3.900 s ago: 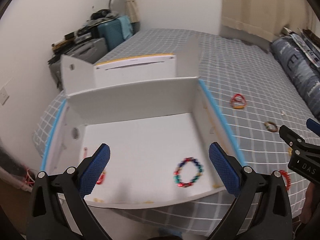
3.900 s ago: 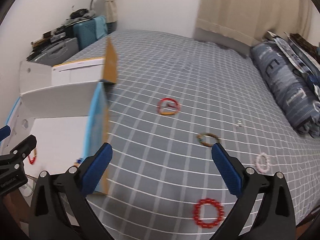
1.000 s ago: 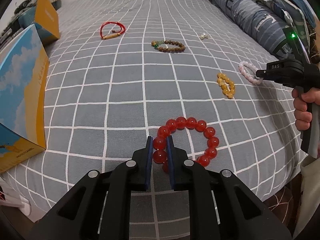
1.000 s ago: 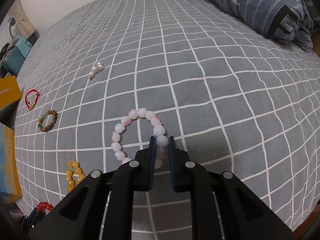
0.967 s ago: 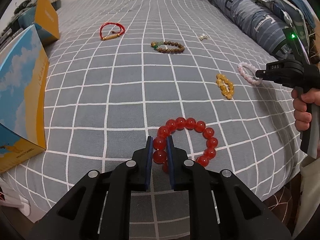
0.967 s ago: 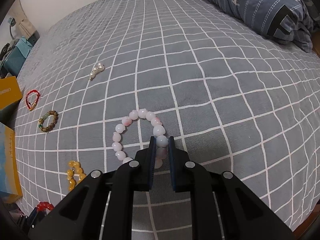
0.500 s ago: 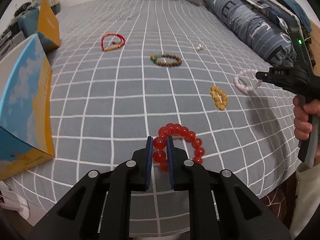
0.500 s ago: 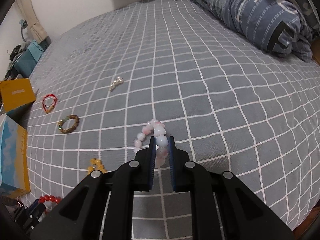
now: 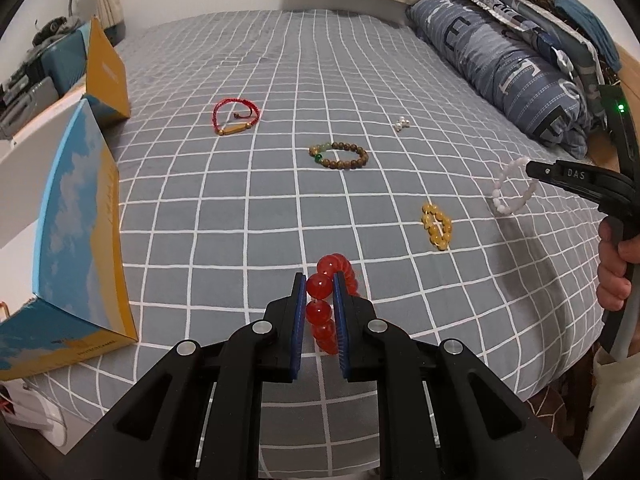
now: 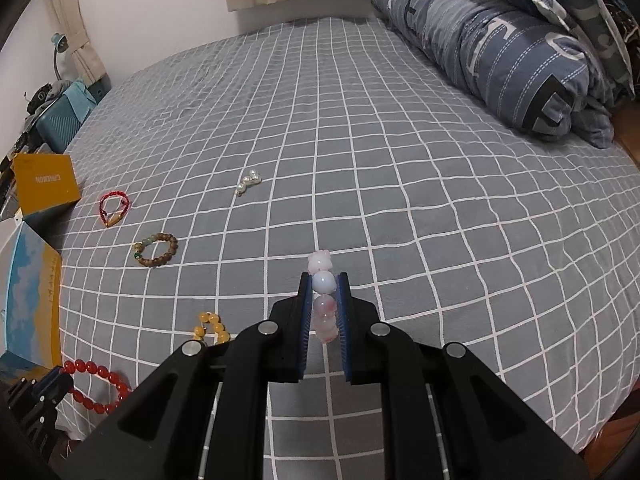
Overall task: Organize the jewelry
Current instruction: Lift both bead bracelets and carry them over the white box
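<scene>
The left gripper (image 9: 320,286) is clamped on the red bead bracelet (image 9: 334,270), one bead pinched between its blue pads; the loop hangs edge-on, clear of the grey checked bedcover (image 9: 248,208). The right gripper (image 10: 324,284) is closed on the pale pink bead bracelet (image 10: 320,264), which dangles free above the bedcover (seen from the left wrist, its loop hangs below the jaw tips). A hand (image 9: 618,268) grips the right tool's handle.

Lying on the bedcover, well apart: a red cord bracelet (image 9: 236,116), a brown bead bracelet (image 9: 339,156), a yellow bead bracelet (image 9: 437,226) and a small white piece (image 9: 402,124), possibly pearls; too small to confirm. The open box (image 9: 80,248) stands at the bed's left edge.
</scene>
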